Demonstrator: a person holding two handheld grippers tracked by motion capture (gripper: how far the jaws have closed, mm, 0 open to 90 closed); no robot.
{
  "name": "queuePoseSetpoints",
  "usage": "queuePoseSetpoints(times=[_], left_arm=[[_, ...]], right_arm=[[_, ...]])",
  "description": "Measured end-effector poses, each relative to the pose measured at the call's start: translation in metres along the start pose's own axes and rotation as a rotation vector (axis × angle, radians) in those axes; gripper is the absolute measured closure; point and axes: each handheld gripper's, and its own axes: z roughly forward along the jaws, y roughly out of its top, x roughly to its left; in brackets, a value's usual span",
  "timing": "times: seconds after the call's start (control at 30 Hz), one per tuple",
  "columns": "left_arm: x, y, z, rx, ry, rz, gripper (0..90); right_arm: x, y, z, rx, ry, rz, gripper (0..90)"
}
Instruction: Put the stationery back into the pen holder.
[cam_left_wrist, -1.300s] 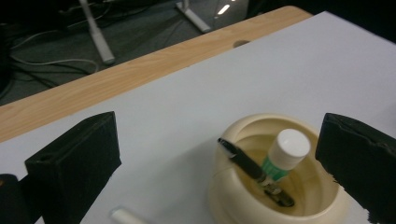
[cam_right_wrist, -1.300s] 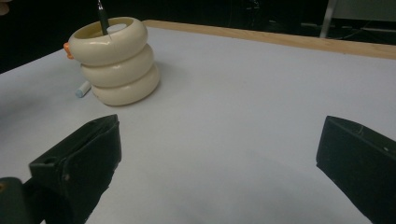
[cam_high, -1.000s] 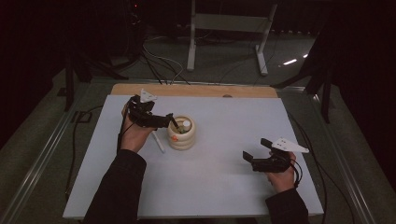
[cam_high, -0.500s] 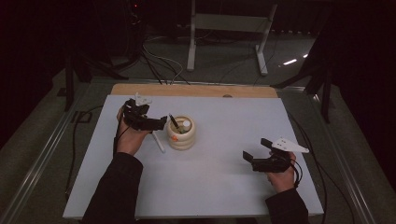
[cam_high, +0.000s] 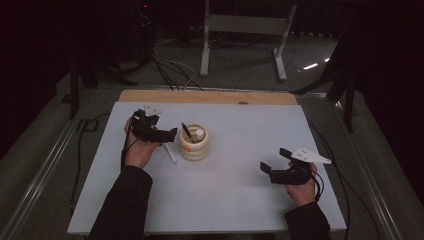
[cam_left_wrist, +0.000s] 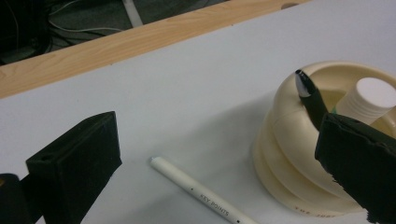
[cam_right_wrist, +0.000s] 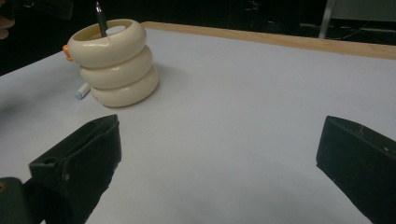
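Observation:
A cream ribbed holder (cam_high: 194, 145) of three stacked rings stands left of the table's middle. A black pen (cam_high: 186, 131) and a white ridged cylinder (cam_high: 200, 133) stick up out of it. A white pen (cam_high: 169, 152) lies flat on the table just left of the holder. My left gripper (cam_high: 165, 137) hovers open beside the holder, over the white pen. In the left gripper view the holder (cam_left_wrist: 299, 154), the black pen (cam_left_wrist: 310, 100) and the white pen (cam_left_wrist: 201, 193) lie between and ahead of the wide jaws. My right gripper (cam_high: 274, 160) rests open and holds nothing at the front right, far from the holder (cam_right_wrist: 114, 60).
The white table top (cam_high: 240, 200) has a wooden strip (cam_high: 210, 96) along its far edge. Cables and a metal stand (cam_high: 240, 30) are on the dark floor beyond. A wide bare stretch of table lies between the holder and my right gripper.
My left gripper has drawn back a little to the left, away from the holder's rim. The black pen stays standing in the holder. The right gripper has not moved.

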Motion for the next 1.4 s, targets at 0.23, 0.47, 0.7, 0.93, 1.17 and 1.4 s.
queuePoseSetpoints(times=[0.23, 0.47, 0.7, 0.93, 1.17, 1.4], left_arm=[[0.001, -0.006, 0.004, 0.016, 0.004, -0.006, 0.7], [0.003, -0.010, 0.007, 0.033, 0.007, -0.016, 0.7], [0.004, -0.014, 0.010, 0.049, 0.014, -0.019, 1.1], [0.005, -0.018, 0.013, 0.062, 0.020, -0.026, 1.3], [0.005, -0.021, 0.016, 0.071, 0.024, -0.027, 2.7], [0.005, -0.023, 0.019, 0.078, 0.028, -0.031, 3.2]], right_arm=[[0.000, 0.000, 0.000, -0.001, 0.000, 0.001, 0.4], [0.000, 0.000, 0.000, -0.001, 0.000, 0.001, 0.4], [0.000, 0.000, 0.000, -0.001, 0.000, 0.001, 0.4], [0.000, 0.000, 0.000, -0.002, -0.001, 0.001, 0.4], [0.000, 0.000, 0.000, -0.001, -0.001, 0.001, 0.4], [0.000, 0.000, 0.000, -0.002, -0.001, 0.001, 0.4]])
